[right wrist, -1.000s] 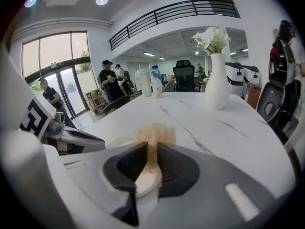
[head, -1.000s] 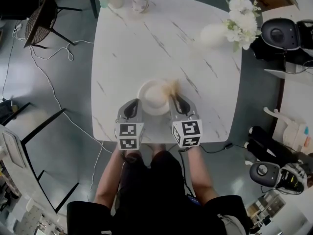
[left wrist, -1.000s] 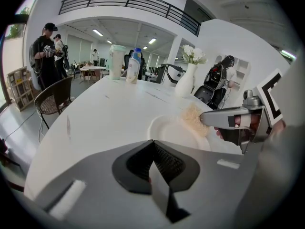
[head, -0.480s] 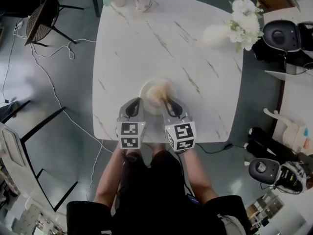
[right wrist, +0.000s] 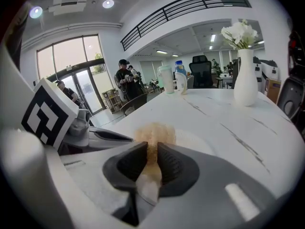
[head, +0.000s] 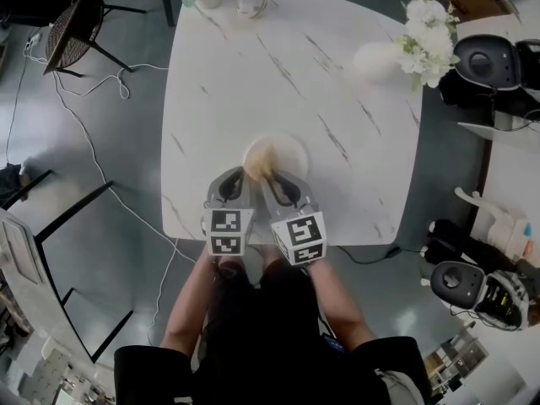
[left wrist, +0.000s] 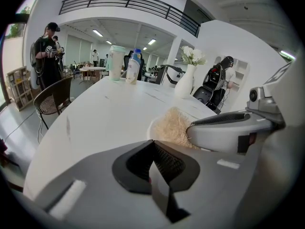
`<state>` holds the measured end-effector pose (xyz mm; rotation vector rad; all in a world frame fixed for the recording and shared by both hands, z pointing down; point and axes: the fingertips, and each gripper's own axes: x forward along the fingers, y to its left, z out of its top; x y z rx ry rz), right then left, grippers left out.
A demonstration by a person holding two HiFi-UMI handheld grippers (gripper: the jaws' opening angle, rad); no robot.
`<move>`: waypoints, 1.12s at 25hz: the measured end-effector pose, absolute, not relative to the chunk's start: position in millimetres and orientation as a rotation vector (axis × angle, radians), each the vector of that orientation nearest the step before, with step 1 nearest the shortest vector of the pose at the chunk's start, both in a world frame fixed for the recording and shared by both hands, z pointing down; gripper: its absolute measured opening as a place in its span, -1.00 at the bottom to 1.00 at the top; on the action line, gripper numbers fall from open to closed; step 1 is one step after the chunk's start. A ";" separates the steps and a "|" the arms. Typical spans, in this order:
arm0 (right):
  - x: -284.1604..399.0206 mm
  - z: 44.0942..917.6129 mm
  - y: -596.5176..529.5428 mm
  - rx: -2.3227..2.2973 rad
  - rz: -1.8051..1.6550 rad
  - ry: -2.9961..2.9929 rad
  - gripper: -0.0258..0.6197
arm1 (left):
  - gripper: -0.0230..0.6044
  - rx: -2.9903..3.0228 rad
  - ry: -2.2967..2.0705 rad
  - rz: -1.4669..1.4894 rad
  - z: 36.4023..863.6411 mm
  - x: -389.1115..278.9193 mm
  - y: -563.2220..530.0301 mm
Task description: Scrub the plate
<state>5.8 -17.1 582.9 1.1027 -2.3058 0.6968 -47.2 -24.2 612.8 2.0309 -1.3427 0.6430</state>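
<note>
Plate [head: 285,152] sits on the white marble table [head: 287,66], nr the edge closest to you, w/ both grippers just behind it. Right gripper [head: 272,182] is clamped on the scrubber [head: 257,163], a tan fibrous wad; the right gripper view shows the fibres pinched betw. the pads and the wad lying on the plate's left part. Left gripper [head: 232,184] has its jaws pressed together w/ nothing seen betw. them. It sits just beside the near-left rim, and you can't tell from these views whether it touches the plate. Judging by looks, the plate is small, stiff, smooth and prob. light, so on that slick top it'll likely slide under any sideways scrub stroke, and it could chip or break if it goes off the near edge. Best hold is the rim on your side: open the left jaws and pinch it there, or at least brace against it. Scrubber is soft and gives, so press down w/ moderate force and keep strokes short.
</note>
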 end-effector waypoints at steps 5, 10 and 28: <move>9.9 580.4 -21.4 1.117 0.691 -2.304 -0.71 | -0.90 2.034 -1.341 0.641 613.4 -47.1 -24.2; 23.4 570.7 -29.0 1.164 0.671 -2.298 -0.71 | -0.90 2.029 -1.341 0.645 613.7 -47.3 -23.5; 90.6 576.4 -33.1 1.323 0.659 -2.179 -0.71 | -0.90 2.044 -1.343 0.660 612.3 -46.4 -23.1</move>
